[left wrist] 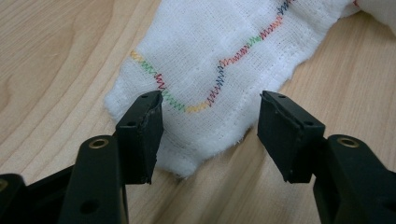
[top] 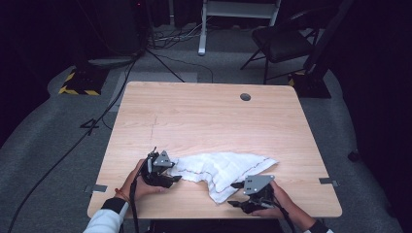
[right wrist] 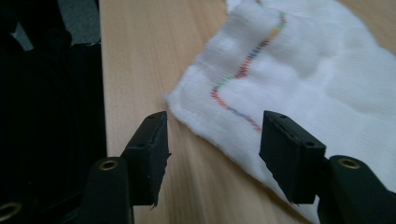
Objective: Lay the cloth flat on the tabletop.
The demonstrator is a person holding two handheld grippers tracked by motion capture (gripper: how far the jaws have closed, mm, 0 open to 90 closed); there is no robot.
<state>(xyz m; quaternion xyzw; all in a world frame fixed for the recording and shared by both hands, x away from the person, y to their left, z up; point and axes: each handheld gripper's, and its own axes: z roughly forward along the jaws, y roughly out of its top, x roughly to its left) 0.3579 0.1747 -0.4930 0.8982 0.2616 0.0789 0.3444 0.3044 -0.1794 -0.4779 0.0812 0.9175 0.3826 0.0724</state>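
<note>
Your fingers [left wrist: 140,135] on the left gripper [top: 167,171] are spread apart with nothing pinched, and the right gripper [top: 236,194] has its fingers [right wrist: 289,154] apart and empty too. Nothing's in your way: bare wooden desk [top: 204,116] around you, a cable hole [top: 245,97] far back, a folding chair [top: 282,41] beyond. The white cloth [top: 223,167] lies crumpled flat near your edge, one corner between the left fingers, another edge just past the right ones.

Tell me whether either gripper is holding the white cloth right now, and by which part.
Nothing is held. The left gripper stands open astride a corner of the white cloth, pads not pressing it. The right gripper is open too, at another edge.
</note>
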